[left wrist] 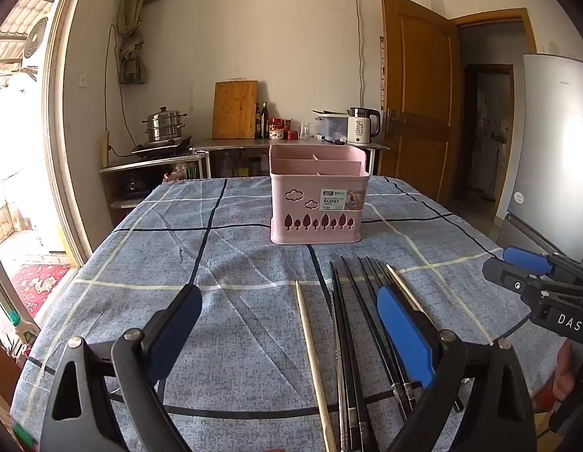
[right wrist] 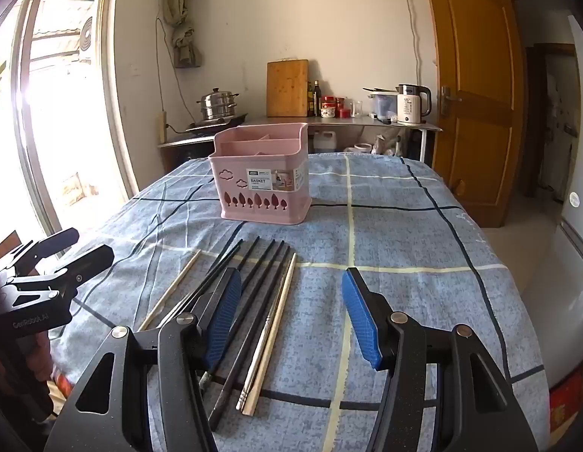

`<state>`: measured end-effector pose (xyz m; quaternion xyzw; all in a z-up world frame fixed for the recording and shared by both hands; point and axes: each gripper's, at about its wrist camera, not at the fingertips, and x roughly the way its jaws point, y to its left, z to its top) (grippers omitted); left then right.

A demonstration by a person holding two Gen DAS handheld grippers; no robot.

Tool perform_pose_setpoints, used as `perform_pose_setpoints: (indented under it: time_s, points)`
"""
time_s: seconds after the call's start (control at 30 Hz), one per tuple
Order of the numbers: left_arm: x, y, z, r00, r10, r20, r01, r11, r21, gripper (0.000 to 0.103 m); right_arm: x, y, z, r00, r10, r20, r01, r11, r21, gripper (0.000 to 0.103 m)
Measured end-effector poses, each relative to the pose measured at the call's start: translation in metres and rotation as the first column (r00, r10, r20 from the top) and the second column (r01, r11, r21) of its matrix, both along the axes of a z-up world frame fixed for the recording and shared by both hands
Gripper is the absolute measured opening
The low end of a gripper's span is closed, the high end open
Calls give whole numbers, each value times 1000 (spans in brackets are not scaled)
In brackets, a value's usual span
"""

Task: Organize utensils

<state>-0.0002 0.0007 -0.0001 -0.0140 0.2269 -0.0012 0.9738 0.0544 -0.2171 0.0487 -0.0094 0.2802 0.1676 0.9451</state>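
One pink basket [left wrist: 317, 203] stands mid-tabletop; toward the near edge lie two pale wooden chopsticks [left wrist: 314, 358], several black chopsticks [left wrist: 349, 324] and at least one metal one. Left gripper [left wrist: 291, 324] and right gripper [right wrist: 291, 312]: jaws apart, empty.

The table [left wrist: 103, 301] is covered by a blue checked cloth [left wrist: 234, 263]. A pink basket [left wrist: 317, 203] stands on it at the far centre. Black, metal and wooden chopsticks [left wrist: 351, 339] lie side by side nearer, right of centre.

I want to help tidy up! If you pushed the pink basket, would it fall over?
Probably not: the pink basket looks wide and sits flat. It appears empty, thin plastic, so likely light. It would probably slide on the checked tablecloth or wrinkle it.
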Motion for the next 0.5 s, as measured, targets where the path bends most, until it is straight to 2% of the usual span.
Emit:
perform_pose_setpoints:
  time_s: [0.5]
  points:
    - [-1,-1,-2,1000,-11,-17,11,1000,-3,96,-1,-3,6,1000,-3,-7,3,1000,15,56]
